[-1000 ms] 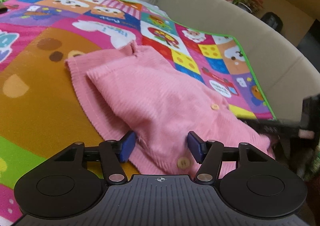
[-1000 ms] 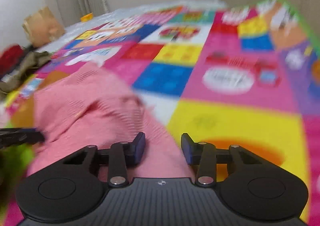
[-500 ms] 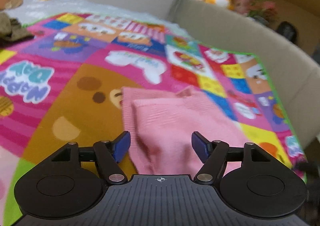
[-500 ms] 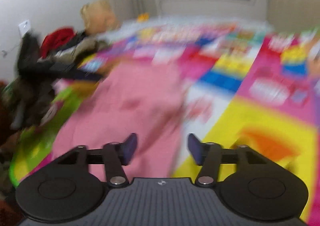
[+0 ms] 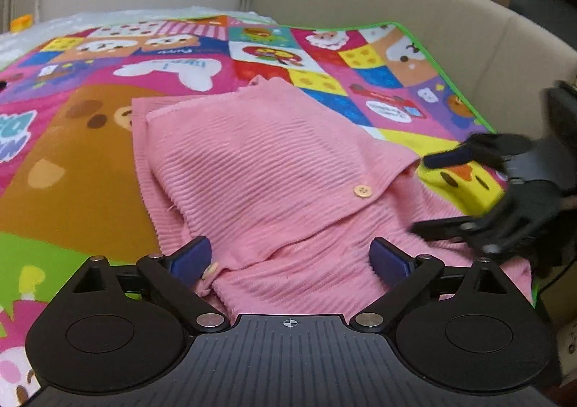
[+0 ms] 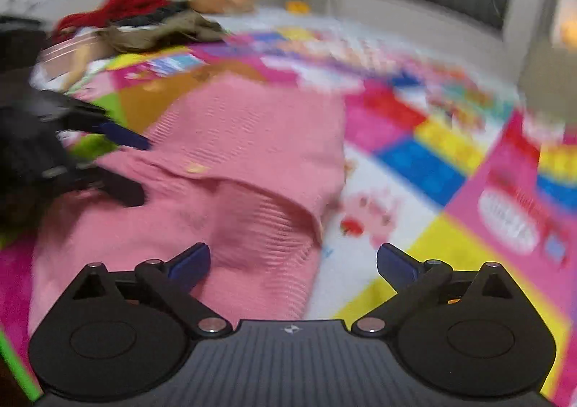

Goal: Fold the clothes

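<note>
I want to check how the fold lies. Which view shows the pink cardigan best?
The left wrist view: the pink cardigan is sharp, with ribs, a button and the overlapping flap clear. The right wrist view shows it from the other side, motion-blurred, its near part folded over.

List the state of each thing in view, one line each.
Pink cardigan: folded, lying flat on the mat, held by neither gripper.
Left hand-held gripper: jaws opening, wide, nothing pinched.
Right hand-held gripper: jaws opening, wide, nothing pinched.
Play mat: spread flat.
Clothes pile: heaped, unfolded.
</note>
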A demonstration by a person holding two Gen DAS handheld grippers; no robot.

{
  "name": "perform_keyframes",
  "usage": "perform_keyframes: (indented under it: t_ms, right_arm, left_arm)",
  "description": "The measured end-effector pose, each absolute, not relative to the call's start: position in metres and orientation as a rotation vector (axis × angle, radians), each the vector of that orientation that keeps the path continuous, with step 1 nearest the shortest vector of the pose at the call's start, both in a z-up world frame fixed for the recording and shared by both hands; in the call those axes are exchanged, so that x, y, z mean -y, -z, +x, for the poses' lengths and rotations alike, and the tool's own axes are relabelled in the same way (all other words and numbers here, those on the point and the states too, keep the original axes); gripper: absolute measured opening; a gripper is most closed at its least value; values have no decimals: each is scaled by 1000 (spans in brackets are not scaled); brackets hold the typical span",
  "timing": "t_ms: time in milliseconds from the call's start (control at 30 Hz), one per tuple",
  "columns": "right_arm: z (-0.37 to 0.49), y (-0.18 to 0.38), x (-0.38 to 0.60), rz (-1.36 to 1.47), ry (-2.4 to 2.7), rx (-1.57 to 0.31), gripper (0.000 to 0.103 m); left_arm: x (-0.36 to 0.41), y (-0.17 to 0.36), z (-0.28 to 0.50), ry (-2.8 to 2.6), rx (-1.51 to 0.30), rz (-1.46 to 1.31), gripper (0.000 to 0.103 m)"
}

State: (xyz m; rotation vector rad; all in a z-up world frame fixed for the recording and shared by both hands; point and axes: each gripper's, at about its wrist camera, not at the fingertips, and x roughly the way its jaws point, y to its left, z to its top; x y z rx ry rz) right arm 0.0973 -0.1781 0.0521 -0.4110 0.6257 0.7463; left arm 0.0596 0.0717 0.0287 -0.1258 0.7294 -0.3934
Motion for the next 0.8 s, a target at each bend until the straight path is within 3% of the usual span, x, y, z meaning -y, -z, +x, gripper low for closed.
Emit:
perform_keyframes:
  t_ms: [133,300,500,567,600,633,800]
  right_arm:
    - [45,-76,184,-505,-1000,-588,100]
    - [15,-50,171,-726,-1044,-583,100]
    - [31,-43,157,-678,-974,-590,100]
    - [38,-42,150,-654,-965,-621,93]
    - [41,-42,147,-642,-961,-636,75]
    - [45,-41,143,-630,-956,-651,66]
    - [99,-56,154,-242,-918,-846,58]
  left_arm:
    - [-70,-24,61,386,-723,-131,103]
    - [-68,-27,62,357,-721,-160,103]
    - [-77,-47,56,386,-740,-125,103]
    - [-82,-49,51,366,-742,-96,103]
    - [-85,-50,49,355,-742,-84,103]
    - [-86,-52,47,351,-740,-74,103]
    - [-81,-67,22,420,-717,13,103]
